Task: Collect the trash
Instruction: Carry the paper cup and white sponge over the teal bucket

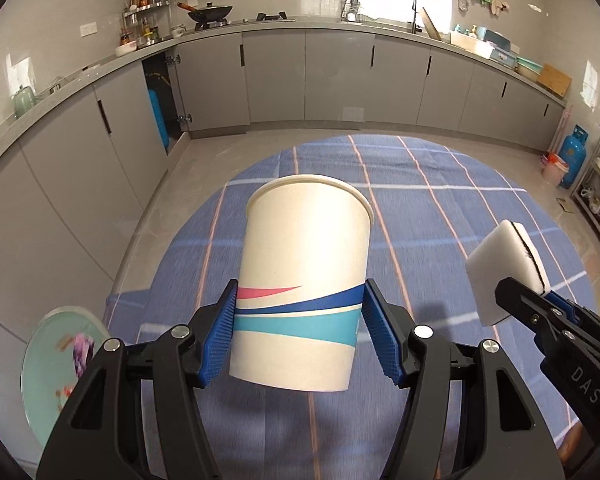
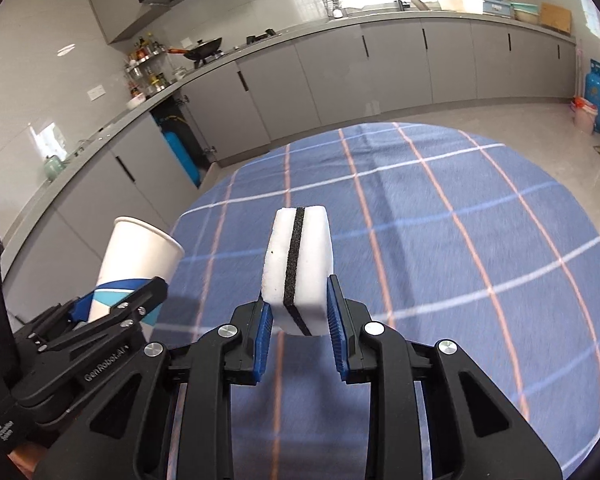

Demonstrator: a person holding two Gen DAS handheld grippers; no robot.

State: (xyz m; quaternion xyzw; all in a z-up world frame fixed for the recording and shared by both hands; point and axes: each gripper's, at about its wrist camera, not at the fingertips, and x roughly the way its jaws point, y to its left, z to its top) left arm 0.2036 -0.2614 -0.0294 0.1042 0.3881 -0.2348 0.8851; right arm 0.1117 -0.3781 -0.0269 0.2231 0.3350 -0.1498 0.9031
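Standing upright between the blue pads of the left gripper (image 1: 300,334), a paper cup (image 1: 304,276) is clamped about half-wide at its lower body, above the blue checked tablecloth (image 1: 440,208). The right gripper (image 2: 298,330), nearly shut, pinches a white sponge (image 2: 298,264) with 1 black stripe. A glass bin (image 1: 48,364) sits lower left.

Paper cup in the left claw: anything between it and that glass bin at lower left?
Nothing visible. The paper cup is clamped in the left claw; only open floor and tablecloth edge separate it from the glass bin.
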